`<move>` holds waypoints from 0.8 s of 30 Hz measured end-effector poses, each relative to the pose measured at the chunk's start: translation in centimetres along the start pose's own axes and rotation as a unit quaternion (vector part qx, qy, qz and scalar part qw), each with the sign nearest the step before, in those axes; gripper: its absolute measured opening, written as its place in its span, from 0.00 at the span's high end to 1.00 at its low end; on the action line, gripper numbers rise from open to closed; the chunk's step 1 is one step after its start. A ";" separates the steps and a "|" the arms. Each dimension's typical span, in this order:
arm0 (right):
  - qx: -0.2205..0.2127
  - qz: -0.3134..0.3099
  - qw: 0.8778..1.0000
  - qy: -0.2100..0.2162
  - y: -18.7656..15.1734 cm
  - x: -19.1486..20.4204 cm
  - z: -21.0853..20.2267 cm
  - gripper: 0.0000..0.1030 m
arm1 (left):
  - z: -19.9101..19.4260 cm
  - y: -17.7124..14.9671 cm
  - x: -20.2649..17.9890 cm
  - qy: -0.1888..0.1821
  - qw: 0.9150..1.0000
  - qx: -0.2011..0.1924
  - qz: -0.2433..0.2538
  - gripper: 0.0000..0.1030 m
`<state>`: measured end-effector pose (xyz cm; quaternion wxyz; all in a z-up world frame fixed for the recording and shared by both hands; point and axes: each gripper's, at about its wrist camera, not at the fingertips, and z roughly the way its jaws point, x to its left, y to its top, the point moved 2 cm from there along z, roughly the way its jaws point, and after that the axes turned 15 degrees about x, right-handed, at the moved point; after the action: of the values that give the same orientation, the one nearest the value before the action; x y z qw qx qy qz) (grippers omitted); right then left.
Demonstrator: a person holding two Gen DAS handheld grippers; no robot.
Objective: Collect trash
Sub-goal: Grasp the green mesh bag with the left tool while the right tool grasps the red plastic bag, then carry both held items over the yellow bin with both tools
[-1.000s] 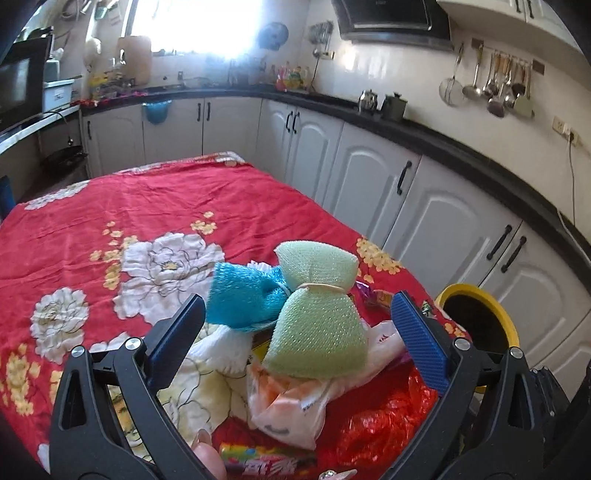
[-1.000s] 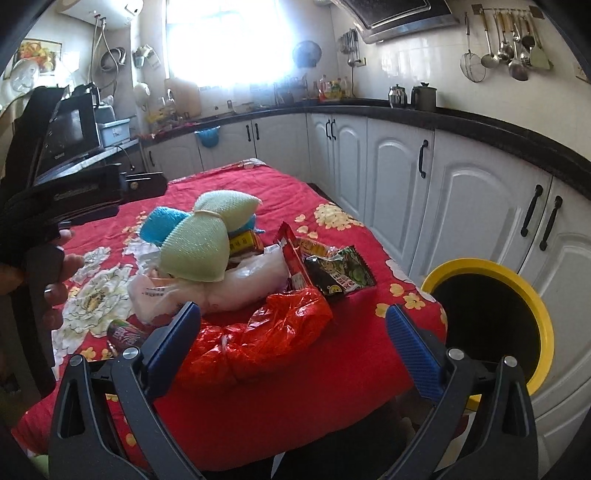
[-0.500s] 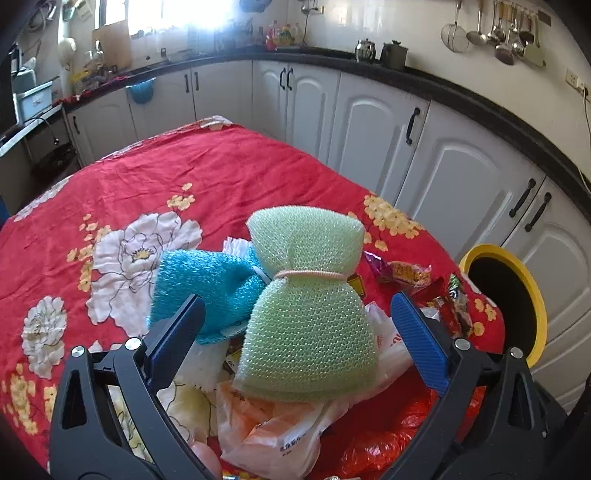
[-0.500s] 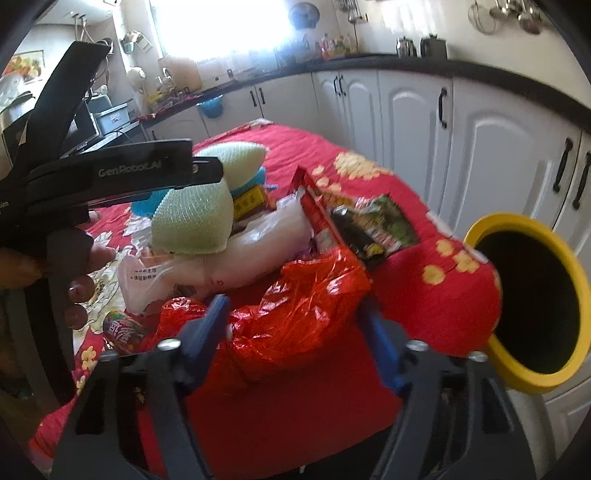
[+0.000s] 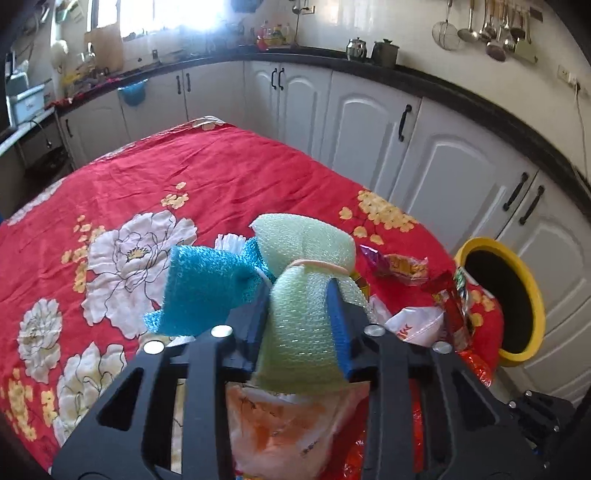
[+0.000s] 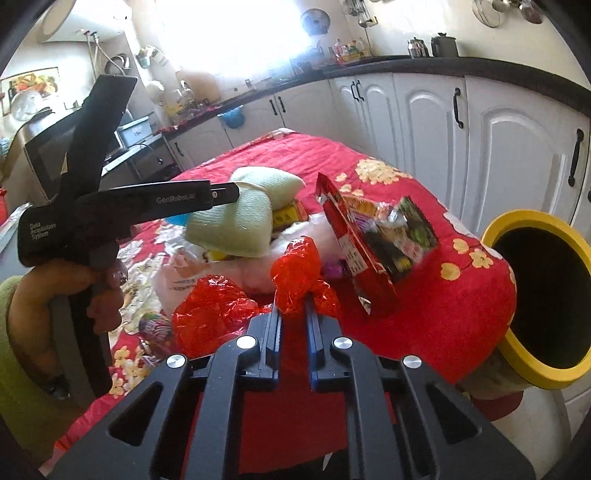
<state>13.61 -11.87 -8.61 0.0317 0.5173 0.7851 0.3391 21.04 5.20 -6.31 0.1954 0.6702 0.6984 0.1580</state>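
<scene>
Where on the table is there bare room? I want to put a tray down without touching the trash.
The far half of the red floral tablecloth, toward the white cabinets, is bare, as is the left side by the big white flowers. The near right corner is crowded: green mesh sponge, blue mesh sponge, red plastic bag, snack wrappers.

A home kitchen: white panelled cabinets (image 5: 373, 122) with black handles run under a dark counter (image 5: 461, 92) beyond the claws, ladles and a strainer (image 5: 480, 26) hang on the tiled wall, and two metal kettles (image 5: 373, 50) stand on the counter. A bright window (image 6: 236, 33) lights bottles and jars, with a microwave (image 6: 48, 155) far left.
</scene>
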 end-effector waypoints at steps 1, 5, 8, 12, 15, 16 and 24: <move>-0.004 -0.003 1.000 0.000 0.0 0.0 -0.3 0.90 | -0.2 0.0 0.2 -0.004 1.000 0.000 0.001 0.82; -0.025 -0.010 1.000 -0.002 0.2 0.2 -1.8 0.92 | -0.6 -0.3 0.8 -0.027 1.000 0.005 0.001 0.85; -0.039 -0.011 0.999 -0.002 0.6 0.0 -2.9 0.92 | -1.4 -0.7 0.8 -0.046 0.999 -0.006 0.003 0.88; -0.056 -0.011 0.998 -0.003 0.9 -0.3 -4.1 0.92 | -2.8 -0.8 0.5 -0.045 0.999 -0.024 0.011 0.90; -0.064 -0.009 0.998 0.000 1.3 -0.7 -4.6 0.92 | -3.8 -0.7 0.2 -0.048 0.998 -0.034 0.016 0.90; -0.067 -0.008 0.998 0.000 1.3 -0.6 -4.8 0.92 | -4.2 -0.7 0.1 -0.047 0.998 -0.038 0.018 0.91; -0.105 -0.004 0.994 -0.011 2.3 -2.0 -8.2 0.92 | -7.6 0.3 -2.0 -0.058 0.994 -0.078 0.041 0.91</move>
<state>13.14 -17.09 -1.64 0.0957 0.5118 0.7464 0.4144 17.69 3.53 0.56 0.2803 0.6889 0.6437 0.1805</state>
